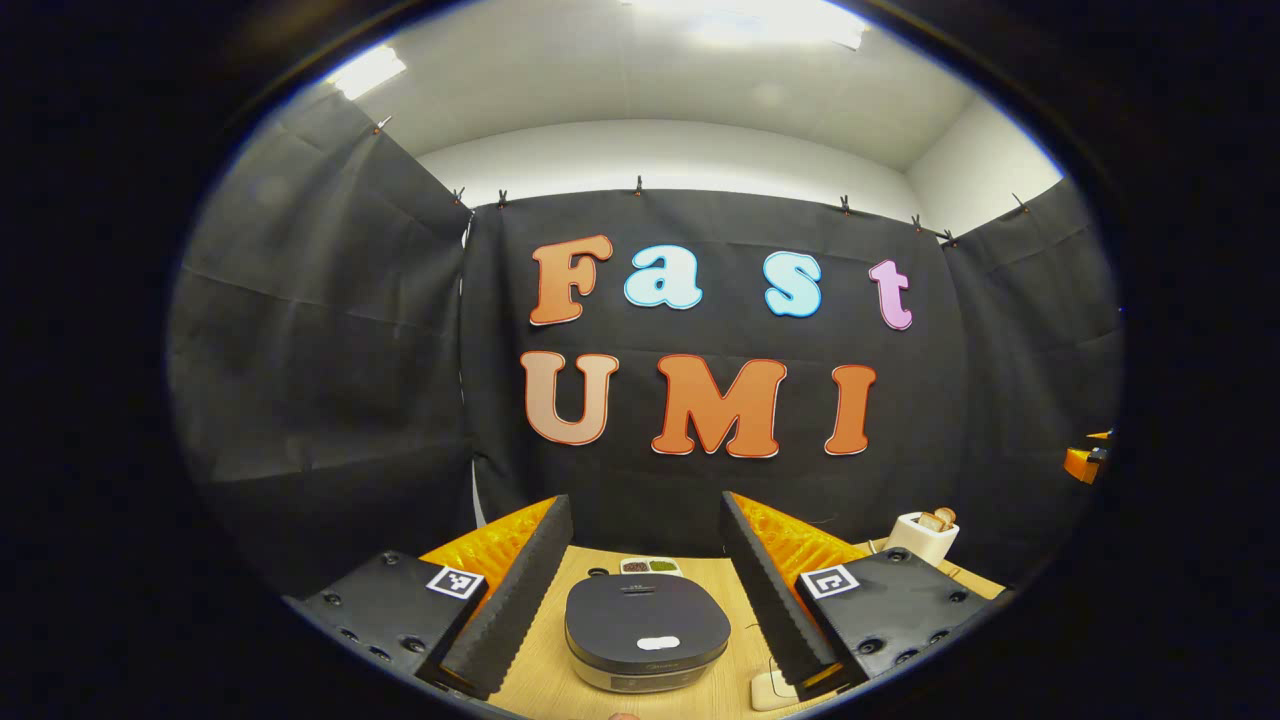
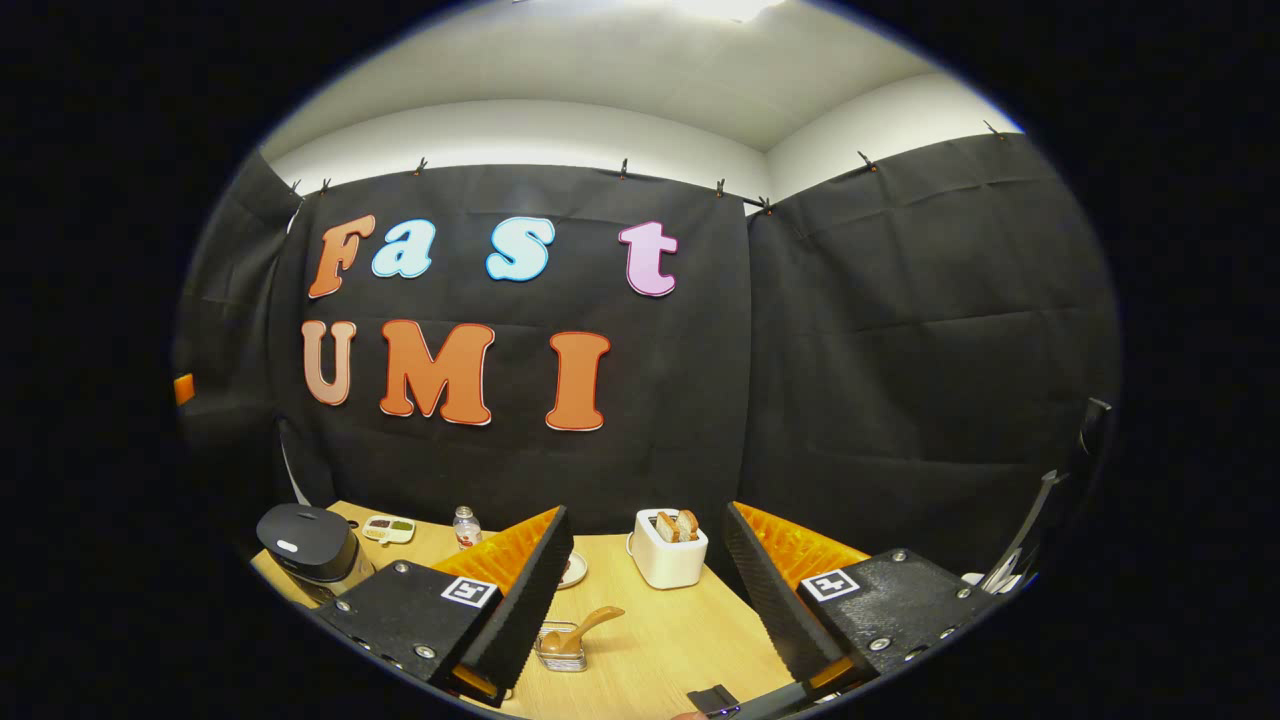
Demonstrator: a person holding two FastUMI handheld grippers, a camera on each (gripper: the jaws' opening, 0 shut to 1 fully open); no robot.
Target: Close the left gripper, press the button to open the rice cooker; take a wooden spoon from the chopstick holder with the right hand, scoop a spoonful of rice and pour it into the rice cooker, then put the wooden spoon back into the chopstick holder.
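The left claw [image 1: 645,590] stood wide above the counter [image 1: 540,680], the shut rice cooker [image 1: 647,632] framed between its fingers with bare wood either side. The right claw [image 2: 645,590] was wide too — holding nothing. The wooden spoon [image 2: 580,630] lay tilted in the chopstick holder [image 2: 562,648], near the counter's front edge, well apart from the toaster [image 2: 668,548].

Left gripper view: above the table [image 1: 740,600], facing the back wall, rice cooker [image 1: 647,632] close ahead. Right gripper view: further right, cooker [image 2: 305,542] far left. Shared: cooker, white toaster [image 1: 925,535], tabletop.
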